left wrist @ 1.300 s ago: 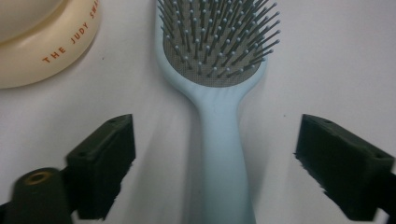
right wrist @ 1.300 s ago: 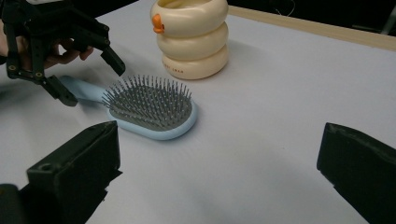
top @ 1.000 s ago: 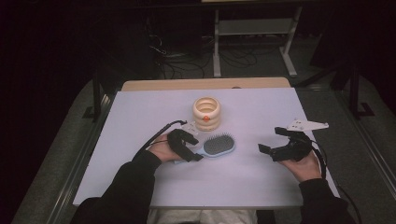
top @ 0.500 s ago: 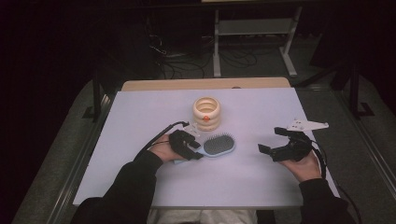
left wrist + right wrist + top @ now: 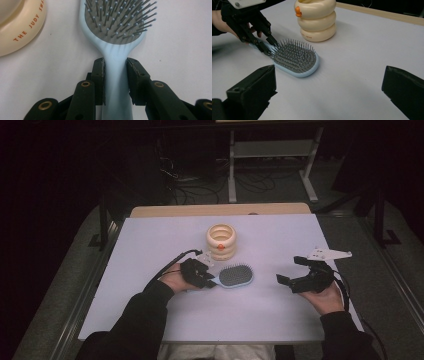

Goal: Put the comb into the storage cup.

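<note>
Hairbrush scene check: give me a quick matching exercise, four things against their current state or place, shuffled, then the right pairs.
Column one:
1. left tool
2. right tool
3. hairbrush
4. cream ringed holder

Column two:
A. stands upright on the table beyond the brush, orange spot on its side
B. open, nothing between its jaws
C. lies on the table bristles up, pale blue
D. shut on the pale blue handle; its jaws have just been closing

Pairs: 1-D, 2-B, 3-C, 4-A
</note>
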Demonstrator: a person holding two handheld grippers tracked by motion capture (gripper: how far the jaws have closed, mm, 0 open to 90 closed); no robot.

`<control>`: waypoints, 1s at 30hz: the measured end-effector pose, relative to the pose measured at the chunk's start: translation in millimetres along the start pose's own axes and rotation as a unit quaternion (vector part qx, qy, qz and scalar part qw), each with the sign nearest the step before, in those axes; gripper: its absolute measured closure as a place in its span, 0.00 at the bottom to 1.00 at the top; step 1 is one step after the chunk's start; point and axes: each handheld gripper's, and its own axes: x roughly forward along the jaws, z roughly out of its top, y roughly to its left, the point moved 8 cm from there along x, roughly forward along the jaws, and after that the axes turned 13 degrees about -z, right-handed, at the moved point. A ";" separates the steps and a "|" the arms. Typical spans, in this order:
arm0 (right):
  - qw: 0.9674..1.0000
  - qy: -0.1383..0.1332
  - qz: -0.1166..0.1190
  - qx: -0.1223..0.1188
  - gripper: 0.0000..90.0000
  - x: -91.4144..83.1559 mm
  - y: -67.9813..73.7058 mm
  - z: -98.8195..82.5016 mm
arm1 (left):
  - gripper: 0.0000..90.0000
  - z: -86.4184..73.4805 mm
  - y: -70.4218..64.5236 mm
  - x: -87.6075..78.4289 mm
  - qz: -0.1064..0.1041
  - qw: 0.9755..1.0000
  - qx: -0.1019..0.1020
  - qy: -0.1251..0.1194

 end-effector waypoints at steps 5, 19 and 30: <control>1.000 0.000 0.000 0.000 0.00 0.1 0.0 0.0 | 0.78 0.7 -1.1 0.2 0.007 1.000 0.004 0.006; 1.000 0.000 -0.001 0.001 0.00 0.0 -0.1 -0.1 | 0.78 4.0 -3.9 -5.6 0.014 1.000 0.006 0.000; 1.000 0.000 -0.001 0.002 0.00 -0.5 -0.2 0.0 | 0.78 8.9 -8.4 -15.2 0.030 0.999 0.021 -0.002</control>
